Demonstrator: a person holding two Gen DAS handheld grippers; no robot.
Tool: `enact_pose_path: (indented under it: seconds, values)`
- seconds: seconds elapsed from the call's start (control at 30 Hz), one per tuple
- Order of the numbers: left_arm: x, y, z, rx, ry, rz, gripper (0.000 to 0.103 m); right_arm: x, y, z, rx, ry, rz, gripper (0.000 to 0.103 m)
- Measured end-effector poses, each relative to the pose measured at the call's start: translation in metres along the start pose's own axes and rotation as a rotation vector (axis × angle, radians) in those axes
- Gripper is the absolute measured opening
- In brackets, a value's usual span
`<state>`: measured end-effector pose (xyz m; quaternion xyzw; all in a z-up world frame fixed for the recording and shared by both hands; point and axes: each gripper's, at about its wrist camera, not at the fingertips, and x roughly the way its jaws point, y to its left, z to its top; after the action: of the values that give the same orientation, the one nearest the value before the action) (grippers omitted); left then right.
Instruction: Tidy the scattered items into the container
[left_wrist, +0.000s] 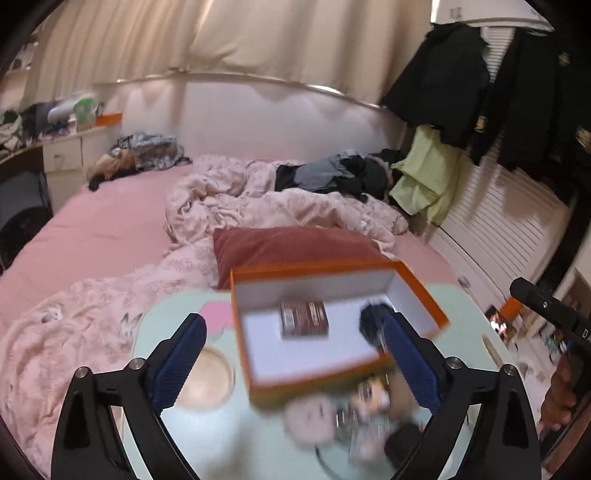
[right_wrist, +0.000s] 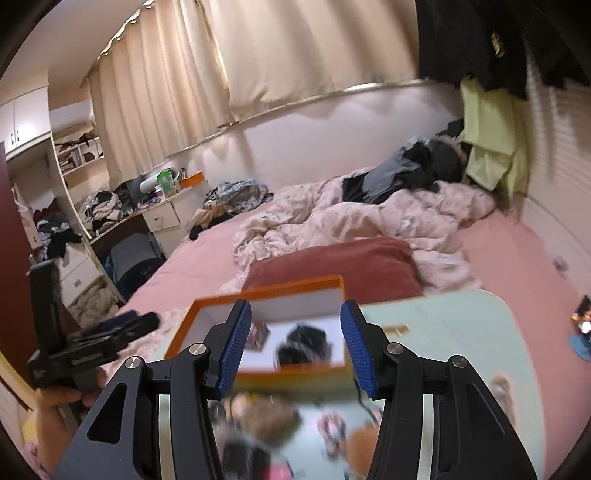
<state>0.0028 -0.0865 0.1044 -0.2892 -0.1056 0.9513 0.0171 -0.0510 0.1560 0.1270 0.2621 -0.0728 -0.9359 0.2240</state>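
1. Box (left_wrist: 334, 325) in orange sits on our mint table (left_wrist: 177, 435), just ahead of both grippers
2. Our left gripper (left_wrist: 295, 362) and right gripper (right_wrist: 293, 345) are spread wide, holding nothing
3. Blurry scattered bits (left_wrist: 354, 413) lie between us and the box

Matt cardboard box (left_wrist: 417, 291), ribbed claw pads (left_wrist: 410, 354)

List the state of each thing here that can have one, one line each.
left gripper: open, holding nothing.
right gripper: open, holding nothing.
orange box: lidless, partly filled.
brown packet: lying flat inside the box.
black item: inside the box.
scattered items: outside the box, blurred.
curtains: drawn shut.
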Motion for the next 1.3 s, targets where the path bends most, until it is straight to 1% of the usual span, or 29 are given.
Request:
enact_pose_path:
  seconds: [0.03, 0.07, 0.13, 0.2, 0.27, 0.3, 0.37, 0.47, 0.53, 0.57, 0.6, 0.63, 0.67, 0.73, 0.83, 1.03, 1.3]
  values:
    - [-0.003, 0.002, -0.012, -0.007, 0.027, -0.011, 0.097, -0.007, 0.001, -0.01, -0.011, -0.003, -0.004, 0.061]
    - [-0.002, 0.004, -0.024, -0.021, 0.06, -0.025, 0.097, -0.016, 0.002, -0.027, -0.026, 0.008, -0.028, 0.063]
    - [0.002, 0.007, -0.05, -0.057, 0.125, -0.049, 0.097, -0.02, 0.002, -0.054, -0.046, 0.044, -0.068, 0.063]
    - [0.012, 0.006, -0.073, -0.074, 0.183, -0.024, 0.097, -0.017, 0.0, -0.075, -0.062, 0.099, -0.111, 0.063]
    - [0.022, -0.001, -0.09, -0.059, 0.218, 0.01, 0.097, -0.016, -0.003, -0.091, -0.046, 0.147, -0.147, 0.063]
    - [0.026, -0.006, -0.095, -0.034, 0.23, 0.02, 0.097, -0.014, -0.005, -0.102, -0.023, 0.172, -0.159, 0.063]
    - [0.032, -0.017, -0.103, 0.025, 0.245, 0.05, 0.097, -0.011, -0.006, -0.114, -0.017, 0.191, -0.178, 0.063]
    - [0.035, -0.029, -0.113, 0.082, 0.244, 0.112, 0.097, -0.009, -0.004, -0.129, -0.056, 0.215, -0.247, 0.063]
    - [0.037, -0.036, -0.118, 0.128, 0.237, 0.138, 0.101, -0.002, -0.005, -0.137, -0.088, 0.264, -0.301, 0.063]
    - [0.037, -0.037, -0.12, 0.132, 0.234, 0.127, 0.102, 0.004, -0.007, -0.141, -0.094, 0.301, -0.333, 0.065]
    - [0.037, -0.038, -0.121, 0.134, 0.229, 0.124, 0.102, 0.004, -0.005, -0.146, -0.12, 0.299, -0.369, 0.078]
    - [0.035, -0.038, -0.123, 0.134, 0.217, 0.122, 0.102, 0.003, -0.007, -0.148, -0.115, 0.296, -0.361, 0.087]
    - [0.034, -0.039, -0.124, 0.139, 0.206, 0.117, 0.102, 0.003, -0.009, -0.148, -0.103, 0.294, -0.343, 0.089]
    - [0.033, -0.038, -0.126, 0.144, 0.194, 0.107, 0.102, 0.004, -0.008, -0.15, -0.122, 0.295, -0.341, 0.095]
    - [0.032, -0.037, -0.127, 0.145, 0.188, 0.101, 0.102, 0.006, -0.008, -0.151, -0.134, 0.296, -0.323, 0.1]
    - [0.033, -0.039, -0.126, 0.15, 0.183, 0.095, 0.102, 0.005, -0.006, -0.152, -0.143, 0.294, -0.314, 0.103]
    - [0.033, -0.04, -0.125, 0.149, 0.183, 0.095, 0.102, 0.006, -0.005, -0.152, -0.143, 0.293, -0.314, 0.103]
